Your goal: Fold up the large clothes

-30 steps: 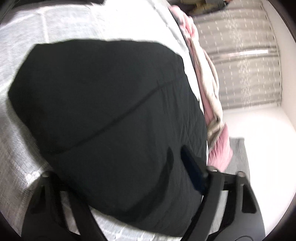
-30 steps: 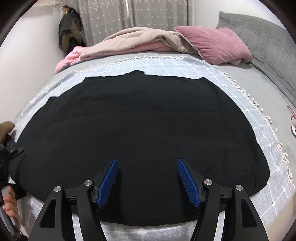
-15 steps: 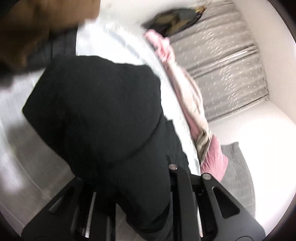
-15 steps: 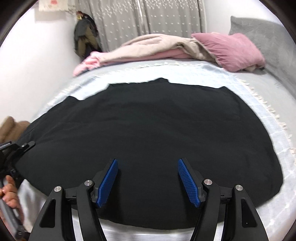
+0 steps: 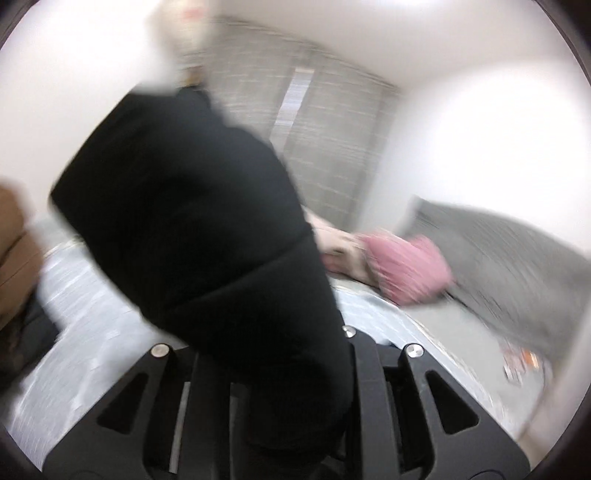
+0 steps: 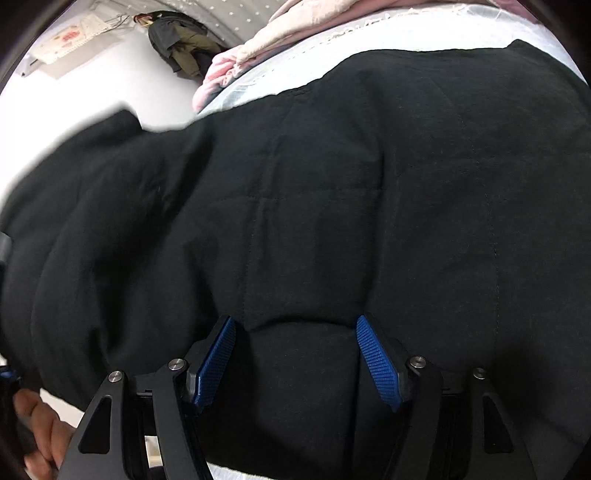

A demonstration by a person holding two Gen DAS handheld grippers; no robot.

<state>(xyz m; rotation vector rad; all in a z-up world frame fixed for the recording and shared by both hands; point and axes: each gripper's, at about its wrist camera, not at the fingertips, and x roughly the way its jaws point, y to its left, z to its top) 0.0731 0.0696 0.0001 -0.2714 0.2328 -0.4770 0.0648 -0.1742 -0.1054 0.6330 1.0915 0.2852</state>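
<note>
- The left claw [image 5: 273, 369] sits at the bottom centre of the left wrist view, its fingers drawn close together on a thick bunch of the black garment [image 5: 192, 206].
- From that grip the cloth rises toward the upper left of the frame, lifted off the bed [image 5: 92, 306]; the whole view is blurred.
- Right of centre in the same view lies a pink pillow [image 5: 406, 266], with a grey pillow [image 5: 517, 266] beyond it at the right edge.
- A grey curtain [image 5: 325, 122] hangs at the top centre.
- In the right wrist view the right claw [image 6: 295, 354] is at the bottom centre, its blue pads [image 6: 376, 362] spread wide apart.
- A hump of the black garment [image 6: 332, 184] lies between the two pads, but they are not pressed together on it.
- The garment fills nearly the whole of this frame, its left part raised against the white wall at the upper left.
- A pale checked bedspread [image 6: 258, 77] shows above its far edge, with a pink and beige blanket [image 6: 280, 33] heaped at the top centre.
- Dark clothes [image 6: 181, 40] hang on the wall at the upper left.
- The person's hand [image 6: 40, 435] shows at the lower left corner.
</note>
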